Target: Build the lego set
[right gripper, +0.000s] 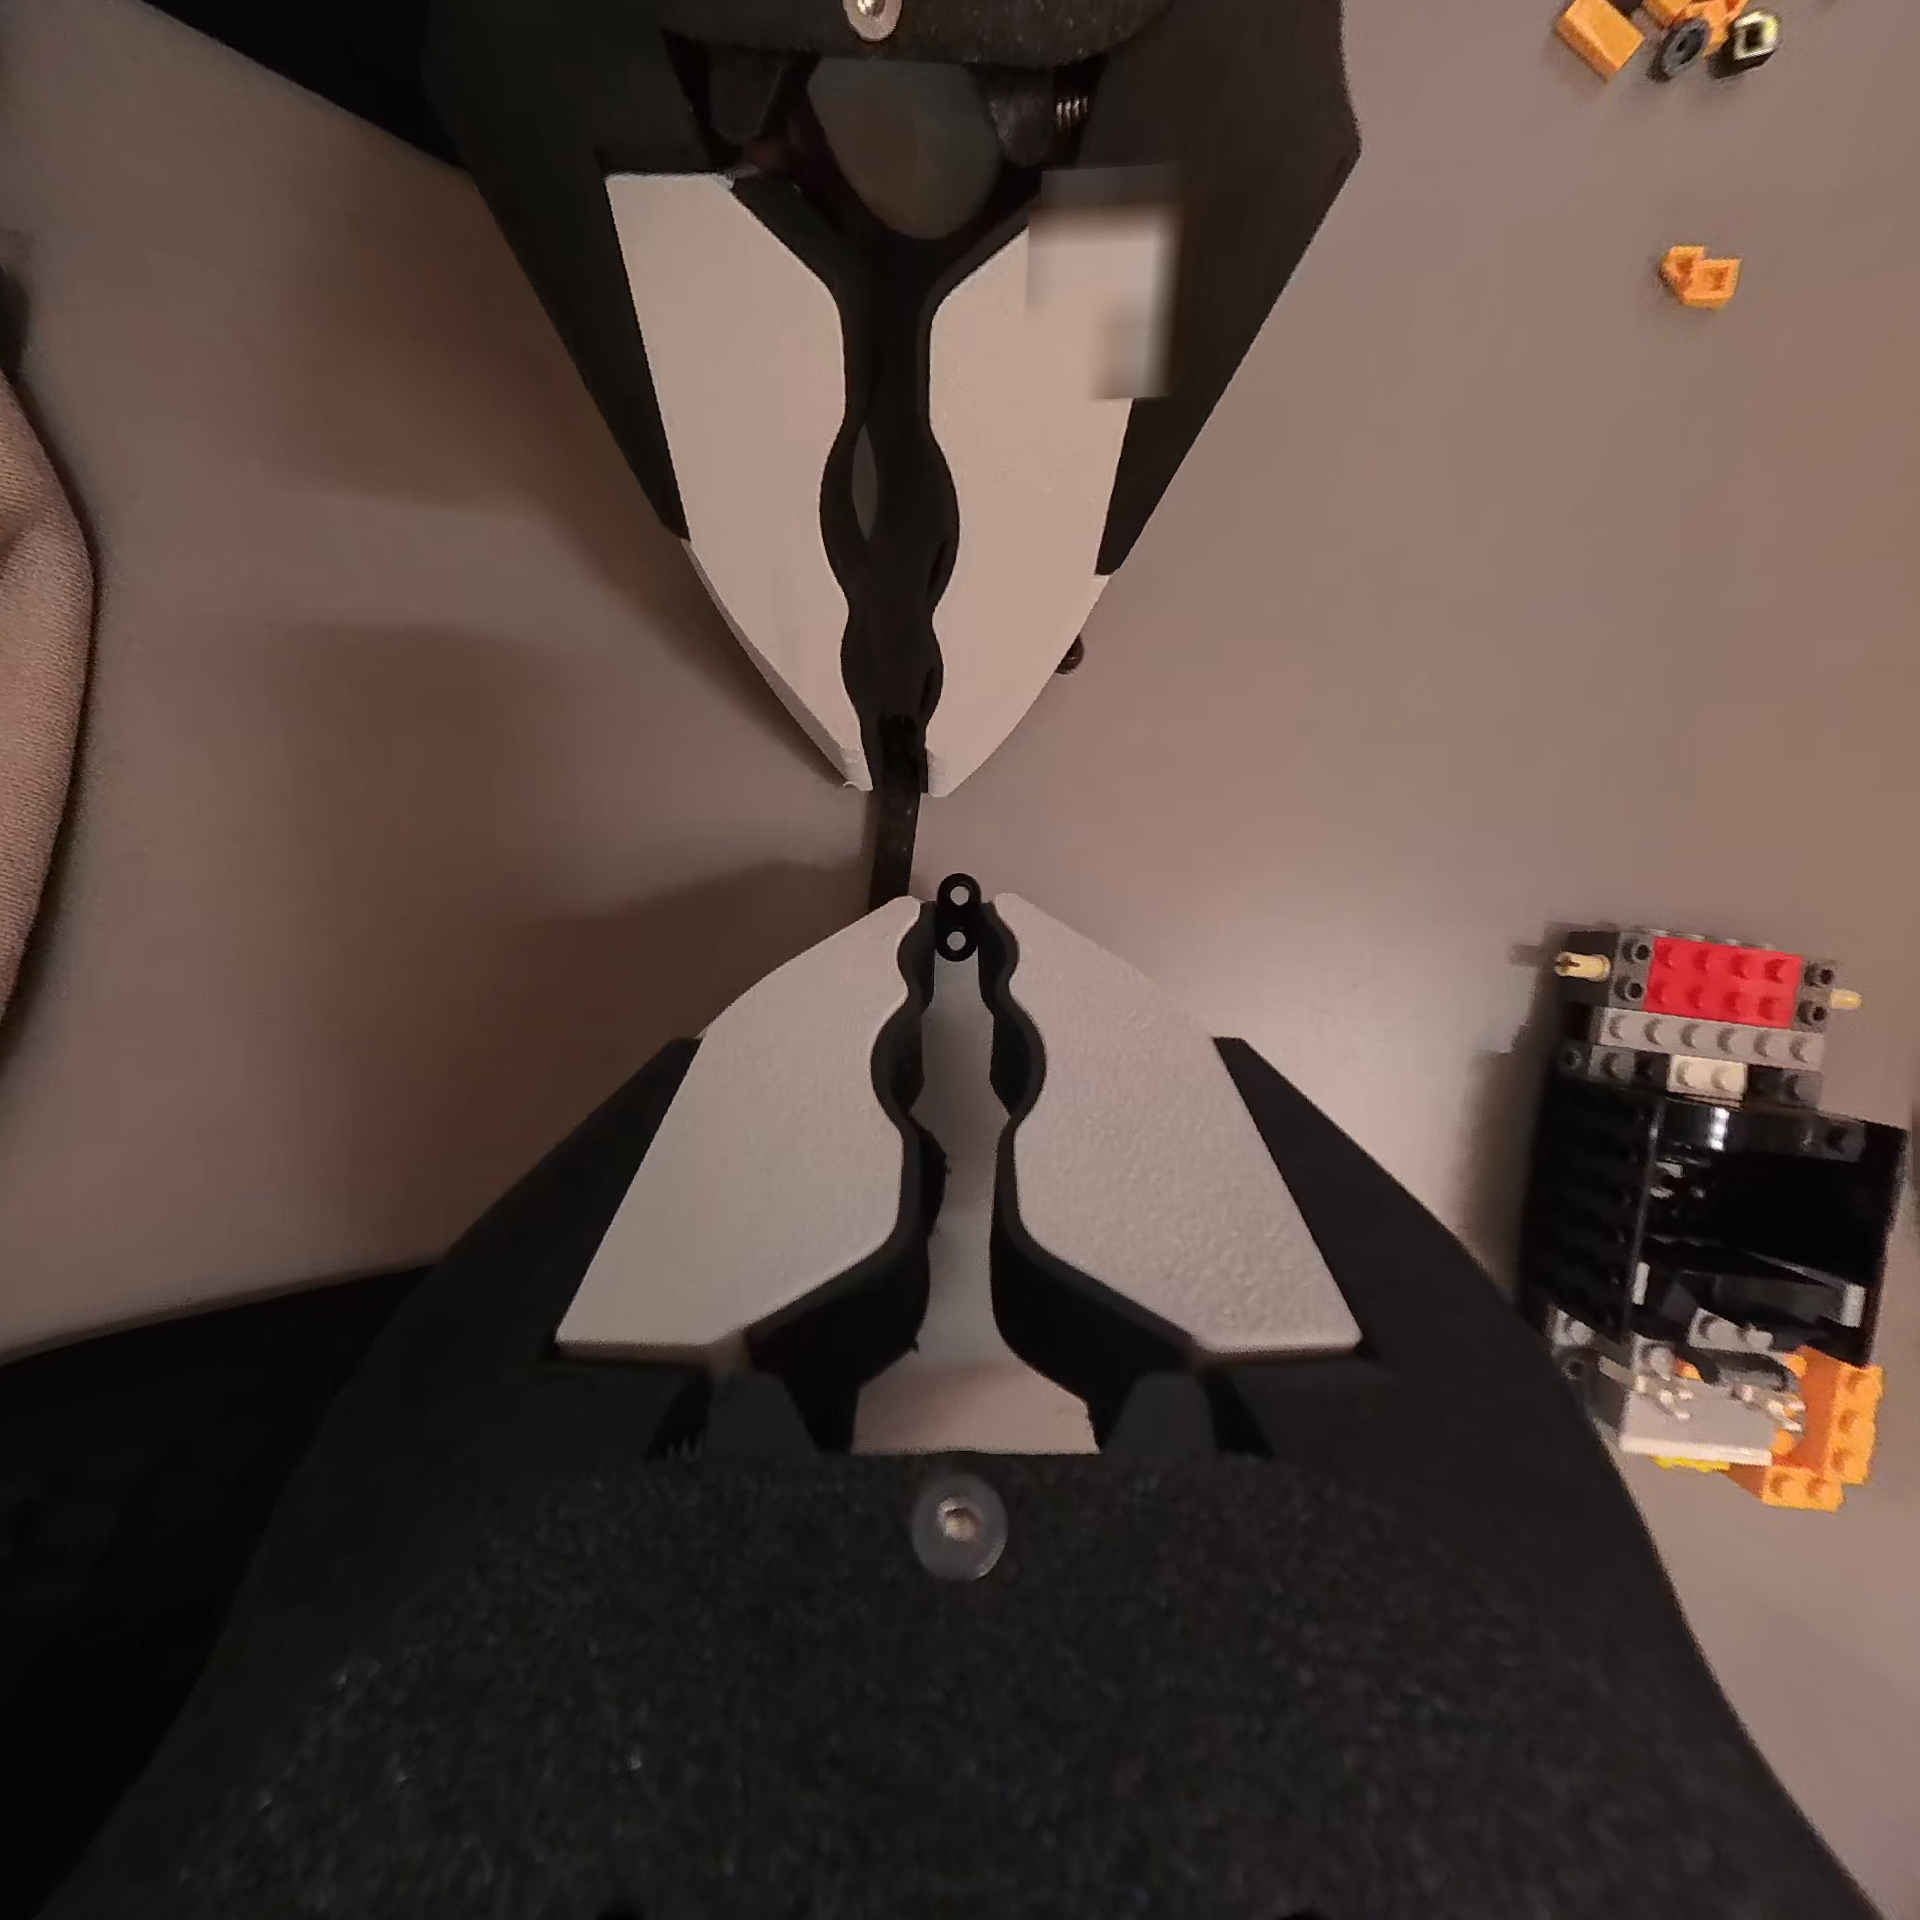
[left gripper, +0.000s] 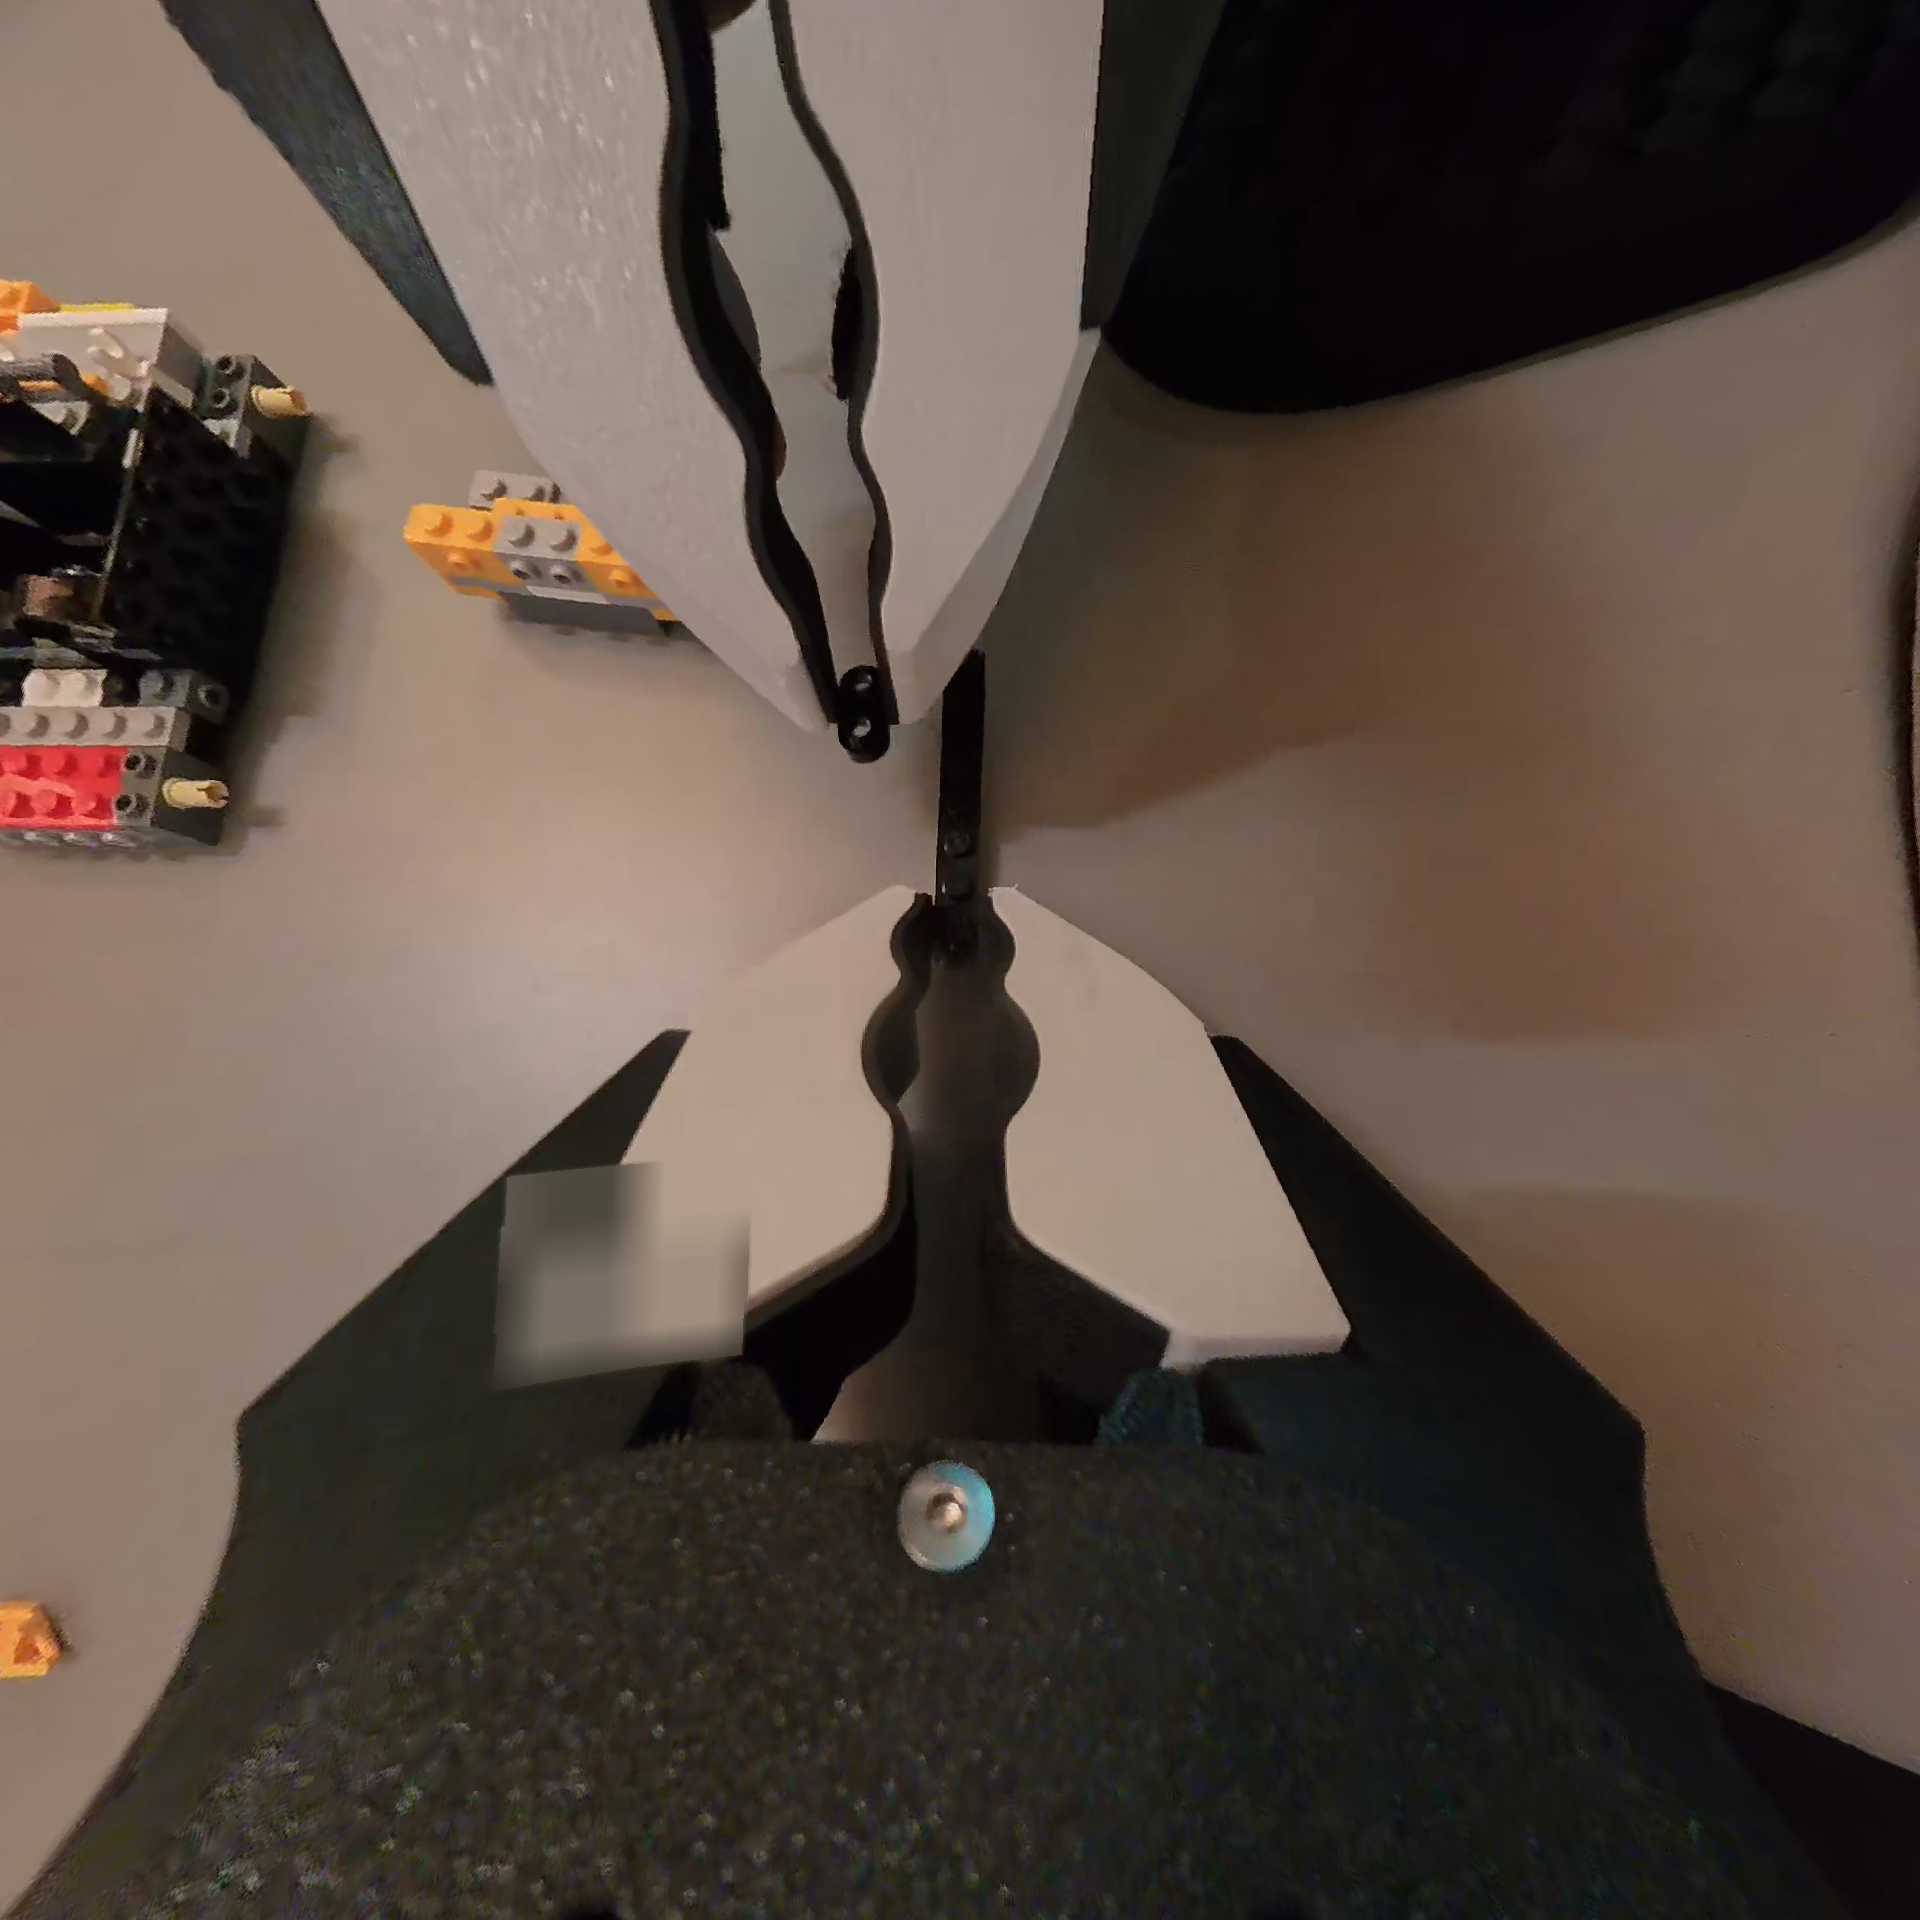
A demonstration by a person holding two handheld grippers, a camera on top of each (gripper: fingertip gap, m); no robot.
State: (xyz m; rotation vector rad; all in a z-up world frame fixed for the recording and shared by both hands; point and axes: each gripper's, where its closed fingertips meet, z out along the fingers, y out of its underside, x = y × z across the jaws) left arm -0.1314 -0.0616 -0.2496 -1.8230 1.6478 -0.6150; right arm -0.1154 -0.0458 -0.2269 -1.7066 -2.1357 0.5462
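Fingers [left gripper: 1023,992] of left gripper [left gripper: 954,909] nearly together, pinching a black beam [left gripper: 960,774] by one end; beam sticking straight out past the tips. Fingers [right gripper: 1049,992] of right gripper [right gripper: 958,914] likewise narrow, clamped on a small black link [right gripper: 958,912] with two holes, held at the very tips. Grippers pointed tip to tip above a grey tabletop [left gripper: 1455,935], link just beside the free end of the beam; touching or a hair apart, hard to say from either view.

Seen from the right wrist: left gripper [right gripper: 894,779] opposite, beam [right gripper: 891,842] reaching down to just left of the link. Seen from the left wrist: right gripper [left gripper: 868,717] coming in from above, link [left gripper: 864,715] at its tip.

Off to the side on the tabletop, well apart from both grippers: a part-built model [right gripper: 1704,1174], mostly black, with a red block, grey plates and tan pins. Near it, a small orange-and-grey assembly [left gripper: 540,556], partly hidden behind the right gripper. Loose orange bits [right gripper: 1700,278] farther off, more at the top corner of the right view.
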